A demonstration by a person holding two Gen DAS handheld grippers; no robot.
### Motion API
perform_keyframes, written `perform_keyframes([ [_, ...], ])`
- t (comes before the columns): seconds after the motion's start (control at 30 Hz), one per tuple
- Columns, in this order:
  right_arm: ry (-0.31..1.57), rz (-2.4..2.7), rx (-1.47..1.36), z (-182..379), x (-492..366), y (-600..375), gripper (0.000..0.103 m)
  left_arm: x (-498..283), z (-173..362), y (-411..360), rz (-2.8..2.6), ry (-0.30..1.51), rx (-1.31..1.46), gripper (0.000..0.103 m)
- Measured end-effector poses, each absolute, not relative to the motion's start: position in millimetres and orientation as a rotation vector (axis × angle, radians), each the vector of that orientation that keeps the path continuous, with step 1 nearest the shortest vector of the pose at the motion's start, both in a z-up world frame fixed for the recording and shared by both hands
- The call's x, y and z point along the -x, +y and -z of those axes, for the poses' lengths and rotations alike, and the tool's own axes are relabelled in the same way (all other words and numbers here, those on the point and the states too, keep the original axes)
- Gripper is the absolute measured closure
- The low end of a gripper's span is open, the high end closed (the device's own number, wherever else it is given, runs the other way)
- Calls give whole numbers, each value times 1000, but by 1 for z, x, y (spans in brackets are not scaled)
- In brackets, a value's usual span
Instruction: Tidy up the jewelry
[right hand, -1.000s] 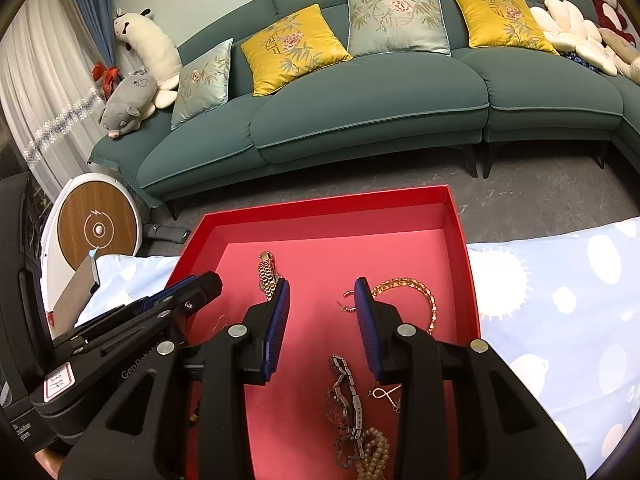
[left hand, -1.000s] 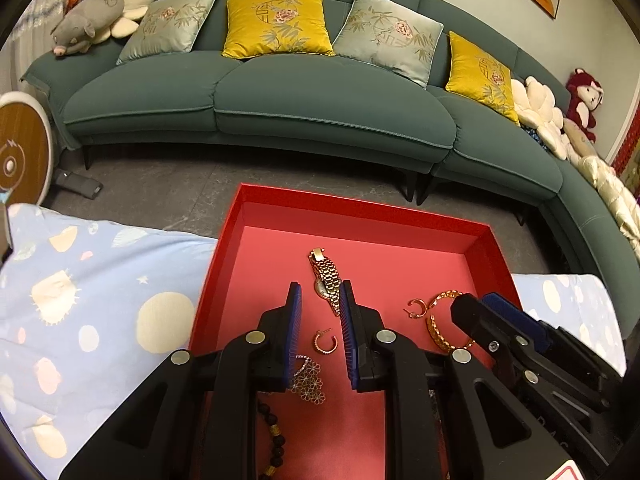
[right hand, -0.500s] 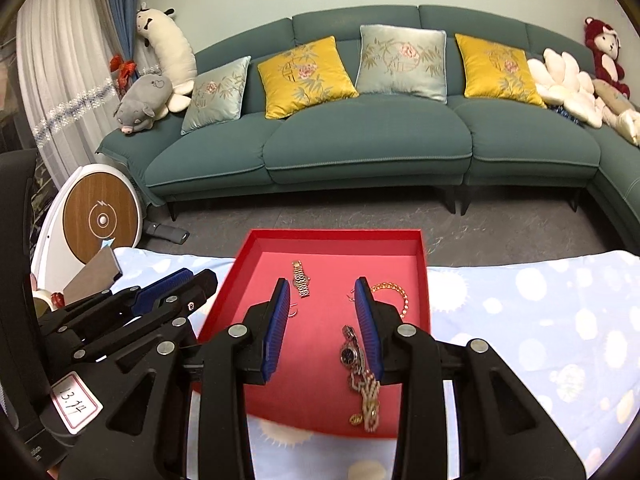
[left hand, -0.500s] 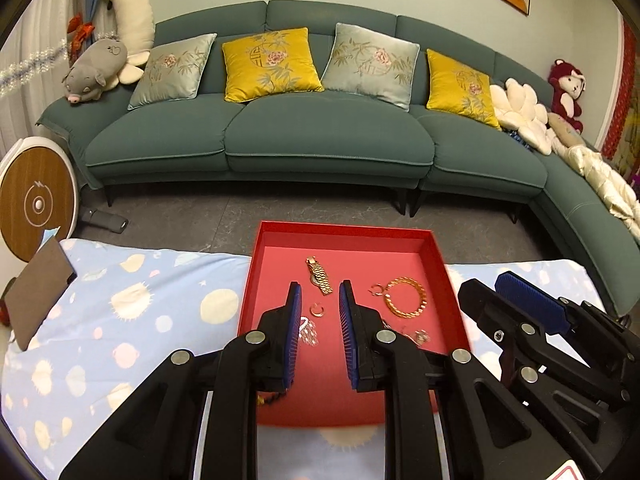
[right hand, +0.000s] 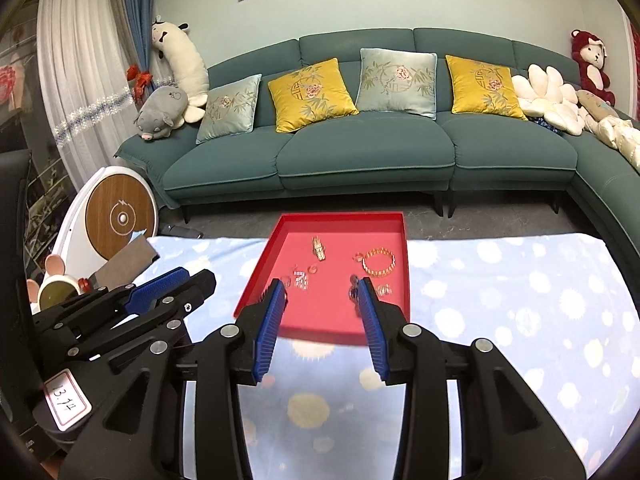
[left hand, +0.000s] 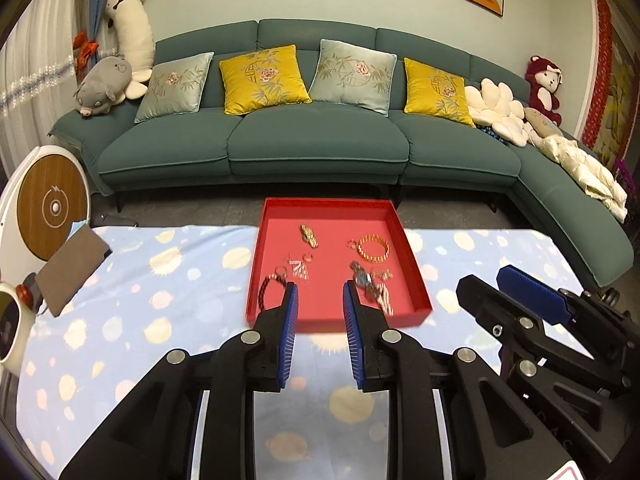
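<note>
Lying loose inside a shallow red tray [left hand: 418, 280] are small pieces of jewelry: a gold bead bracelet [left hand: 374, 249] toward the far right, a gold watch band [left hand: 308, 235] near the far middle, a dark bead bracelet [left hand: 272, 286] at the near left, a silvery tangle of chain [left hand: 370, 286] at the near right; all look light, limp and slippery, likely to snag on each other, so each is best pinched across a single strand or rim, away from the tangle; the tray sits at the far edge of a table covered with a soft pale-blue spotted cloth [left hand: 160, 280], which may bunch; beyond are grey floor and a curved teal sofa [left hand: 320, 148] with cushions and plush toys; the left gripper [left hand: 319, 304] hangs above the tray's near edge, jaws narrowly apart and empty, having just opened slightly; the right gripper [right hand: 322, 294] likewise, somewhat wider, empty.
</note>
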State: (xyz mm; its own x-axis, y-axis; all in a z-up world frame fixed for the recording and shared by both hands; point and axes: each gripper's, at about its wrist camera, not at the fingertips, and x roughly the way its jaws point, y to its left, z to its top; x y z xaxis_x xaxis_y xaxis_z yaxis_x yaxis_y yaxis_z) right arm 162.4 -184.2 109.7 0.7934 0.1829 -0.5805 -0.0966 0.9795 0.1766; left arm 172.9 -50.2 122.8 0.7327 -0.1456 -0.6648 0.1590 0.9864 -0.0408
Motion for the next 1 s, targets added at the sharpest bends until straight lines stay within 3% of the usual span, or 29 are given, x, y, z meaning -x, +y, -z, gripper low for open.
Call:
perform_keyframes([
  [0.27,684,-156,-167,-95,-124,-178,66,-134,-102,-36,127,762,3,82],
  [0.37,695,-141,-128,-88,-114,-169,55,-126,-98,-35,106,760,5,82],
  [0.9,689,-49,-27,-63,-107,-166,40,-119,-79,-33,78,769,-50,74],
  [1.0,698,-42,-18,-58,-106,-167,37,-118,-78,-35,76,765,-56,68],
])
